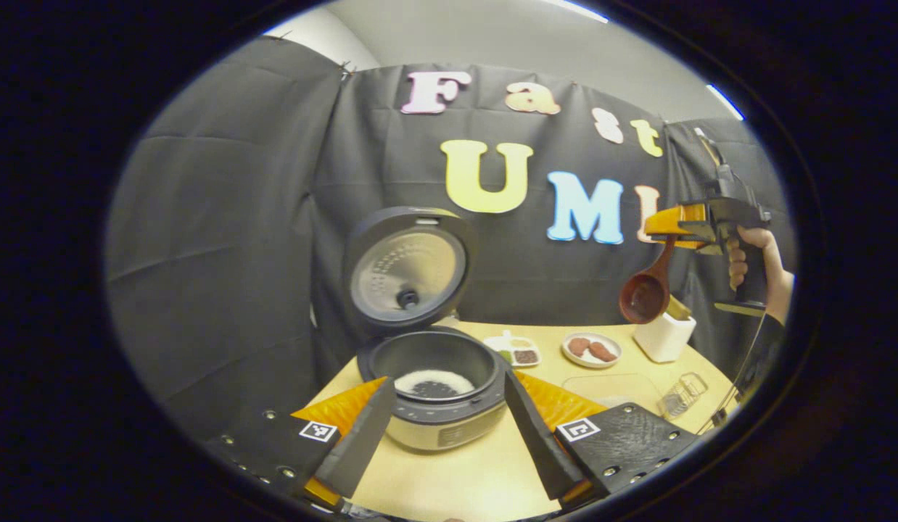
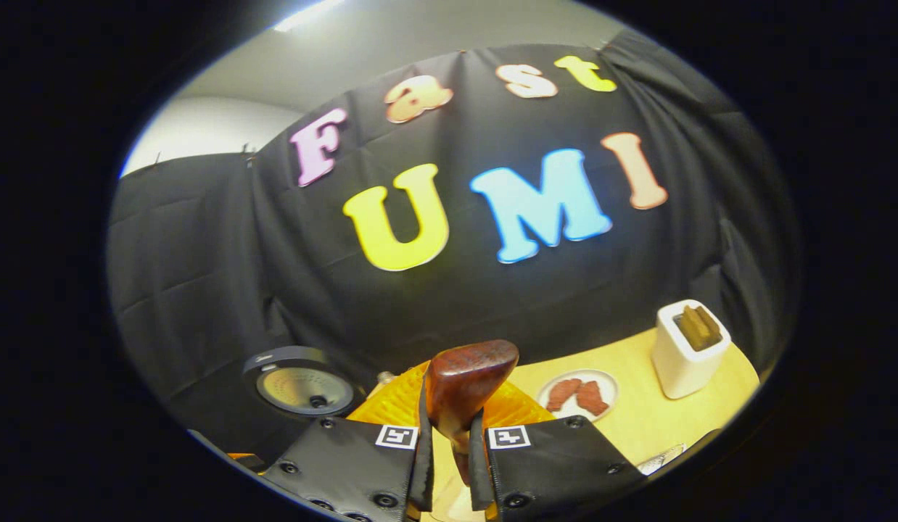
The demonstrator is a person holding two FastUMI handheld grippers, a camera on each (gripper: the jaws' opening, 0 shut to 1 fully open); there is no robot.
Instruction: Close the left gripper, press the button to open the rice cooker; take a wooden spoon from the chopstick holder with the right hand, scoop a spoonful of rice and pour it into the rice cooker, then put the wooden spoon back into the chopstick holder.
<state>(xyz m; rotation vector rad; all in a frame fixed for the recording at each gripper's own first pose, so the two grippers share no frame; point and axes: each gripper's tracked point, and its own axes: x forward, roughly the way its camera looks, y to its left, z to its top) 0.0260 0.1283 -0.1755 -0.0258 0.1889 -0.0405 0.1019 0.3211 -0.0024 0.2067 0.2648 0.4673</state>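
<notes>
In the left gripper view, the left gripper (image 1: 449, 428) has its 2 fingers spread wide, holding nothing, one on each side of the cooker (image 1: 438, 384). The 1 cooker stands on the table (image 1: 485, 475) with its lid (image 1: 407, 270) raised upright behind the pot. A patch of white rice (image 1: 434, 382) lies at the bottom of the pot. Behind the cooker sit 2 dishes: a small tray (image 1: 518, 350) with divided portions and a plate (image 1: 591, 349) carrying 2 reddish-brown pieces. To the right of the plate stands 1 white holder (image 1: 664, 333) with something brown sticking out of it. A clear grater-like object (image 1: 680, 395) lies near the table's right edge. Farther off at the right, a hand (image 1: 755, 264) holds the right gripper (image 1: 674, 230), raised well above the table. Its fingers pinch the handle of 1 spoon (image 1: 646, 293), which hangs bowl-down, just above and left of the holder.

In the right gripper view, the right gripper (image 2: 449, 442) has its 2 fingers pressed against the spoon (image 2: 463, 380), which stands between them with its rounded back facing the camera. Below lie the plate (image 2: 578, 394) with its 2 pieces and the holder (image 2: 687, 348) on the table (image 2: 652, 420). The cooker's open lid (image 2: 300, 388) shows at the lower left.
</notes>
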